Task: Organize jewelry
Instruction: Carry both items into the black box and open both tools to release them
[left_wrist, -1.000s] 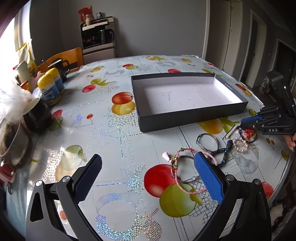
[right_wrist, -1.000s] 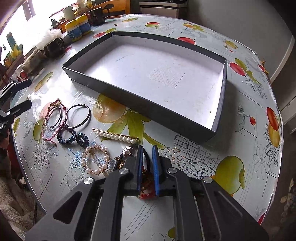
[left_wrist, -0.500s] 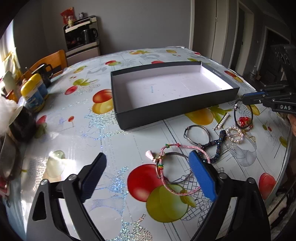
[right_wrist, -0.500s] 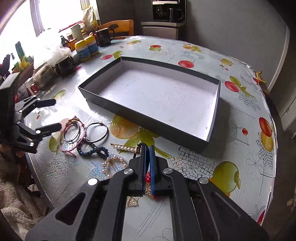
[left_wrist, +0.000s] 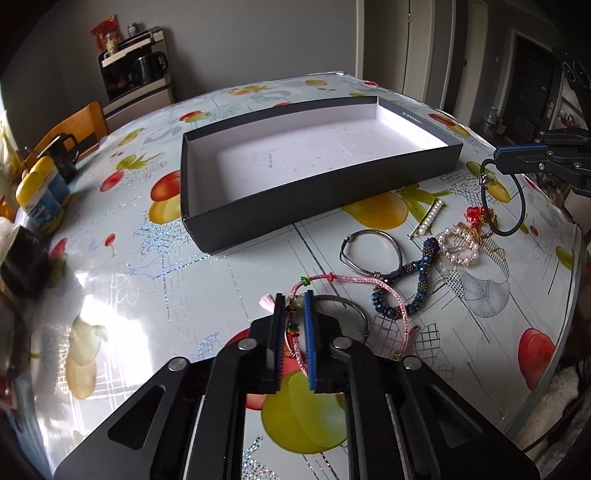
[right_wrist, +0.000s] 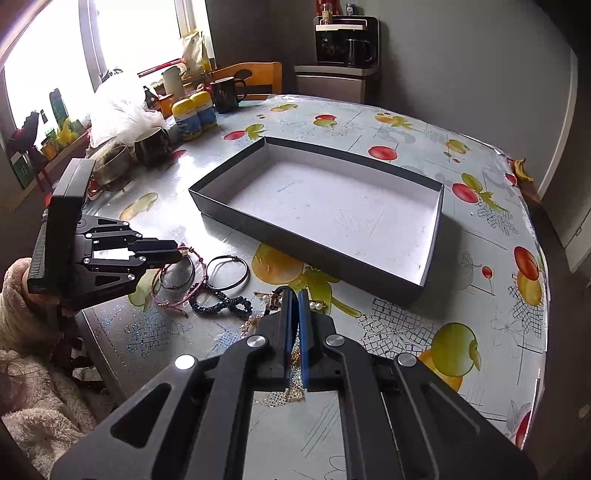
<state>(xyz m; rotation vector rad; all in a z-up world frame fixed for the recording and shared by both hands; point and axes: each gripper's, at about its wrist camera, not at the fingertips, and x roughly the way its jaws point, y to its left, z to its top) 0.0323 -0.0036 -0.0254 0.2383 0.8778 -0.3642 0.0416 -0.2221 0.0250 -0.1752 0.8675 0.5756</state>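
A shallow black box (left_wrist: 317, 192) with a white inside lies open on the table; it also shows in the right wrist view (right_wrist: 295, 240). My left gripper (left_wrist: 294, 295) is shut on a pink cord bracelet (left_wrist: 354, 281) at the table surface. My right gripper (right_wrist: 293, 293) is shut on a black cord bracelet with red beads (left_wrist: 517, 206) and holds it hanging above the table, right of the box. A silver bangle (left_wrist: 369, 251), a blue beaded bracelet (left_wrist: 421, 269), a pearl ring (left_wrist: 461, 247) and a pearl bar clip (left_wrist: 430, 218) lie between the grippers.
Two yellow-lidded jars (right_wrist: 194, 114), dark mugs (right_wrist: 151, 146), a bowl and a plastic bag stand at the table's window side. A wooden chair (right_wrist: 255, 79) and a coffee machine (right_wrist: 343, 40) stand beyond. The table edge runs close behind the jewelry.
My left gripper moved down onto the pink bracelet and shut on it. My right gripper rose with the black cord bracelet, lifting it off the table.
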